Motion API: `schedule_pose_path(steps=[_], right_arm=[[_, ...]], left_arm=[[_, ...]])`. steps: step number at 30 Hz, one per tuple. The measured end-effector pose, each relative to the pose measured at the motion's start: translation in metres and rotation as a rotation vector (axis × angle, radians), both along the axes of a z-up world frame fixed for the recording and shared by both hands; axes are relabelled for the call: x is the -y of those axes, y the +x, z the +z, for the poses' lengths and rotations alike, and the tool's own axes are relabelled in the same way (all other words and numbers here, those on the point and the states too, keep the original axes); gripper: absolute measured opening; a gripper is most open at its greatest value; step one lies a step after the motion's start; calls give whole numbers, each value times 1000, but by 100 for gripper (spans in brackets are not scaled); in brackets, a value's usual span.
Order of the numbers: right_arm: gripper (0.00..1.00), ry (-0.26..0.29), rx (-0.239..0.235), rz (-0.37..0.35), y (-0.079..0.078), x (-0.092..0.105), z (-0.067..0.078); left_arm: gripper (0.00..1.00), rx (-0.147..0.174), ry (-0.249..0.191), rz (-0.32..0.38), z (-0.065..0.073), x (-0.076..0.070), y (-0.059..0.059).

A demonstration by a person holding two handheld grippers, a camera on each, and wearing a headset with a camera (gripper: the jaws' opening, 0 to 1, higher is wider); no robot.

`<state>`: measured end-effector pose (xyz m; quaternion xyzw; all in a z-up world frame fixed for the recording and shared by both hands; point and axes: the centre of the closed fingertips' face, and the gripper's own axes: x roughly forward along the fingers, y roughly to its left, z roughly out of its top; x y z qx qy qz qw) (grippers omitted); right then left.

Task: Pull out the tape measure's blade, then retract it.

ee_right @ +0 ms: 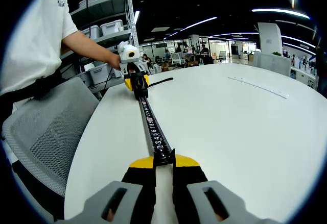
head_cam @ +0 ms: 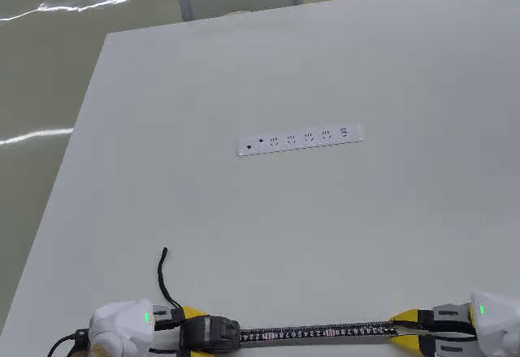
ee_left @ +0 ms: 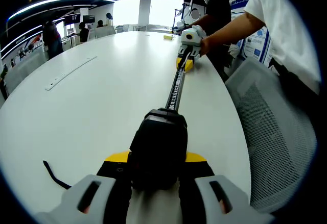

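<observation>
The black tape measure case (head_cam: pixel 210 333) (ee_left: pixel 158 150) lies on the white table near its front edge, and my left gripper (head_cam: pixel 188 333) (ee_left: pixel 156 157) is shut on it. Its dark numbered blade (head_cam: pixel 317 333) (ee_left: pixel 176 89) (ee_right: pixel 152 127) runs out flat along the table to the right. My right gripper (head_cam: pixel 400 330) (ee_right: pixel 163 160) is shut on the blade's end hook. In the right gripper view the left gripper (ee_right: pixel 134 76) with the case shows at the far end of the blade; in the left gripper view the right gripper (ee_left: pixel 185 55) shows at the blade's far end.
A white power strip (head_cam: pixel 299 139) (ee_left: pixel 69 73) (ee_right: pixel 258 87) lies flat in the middle of the table. A black strap (head_cam: pixel 165 276) (ee_left: pixel 53 175) trails from the case. A grey mesh chair (ee_left: pixel 271 132) (ee_right: pixel 43 132) stands by the table edge, beside the person.
</observation>
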<state>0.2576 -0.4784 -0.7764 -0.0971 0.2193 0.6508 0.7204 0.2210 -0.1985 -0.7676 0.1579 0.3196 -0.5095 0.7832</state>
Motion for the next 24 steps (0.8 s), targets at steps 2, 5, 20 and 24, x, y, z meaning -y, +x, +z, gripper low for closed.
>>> schedule_pose_path(steps=[2, 5, 20, 24], right_arm=[[9, 1, -5, -4, 0, 1, 0], [9, -1, -6, -2, -1, 2, -2], [10, 13, -26, -27, -2, 2, -5], [10, 10, -21, -25, -2, 1, -4]], left_arm=[[32, -1, 0, 0, -1, 0, 0], [32, -1, 3, -2, -1, 0, 0], [32, -5, 0, 4, 0, 1, 0], [32, -4, 5, -1, -1, 0, 0]])
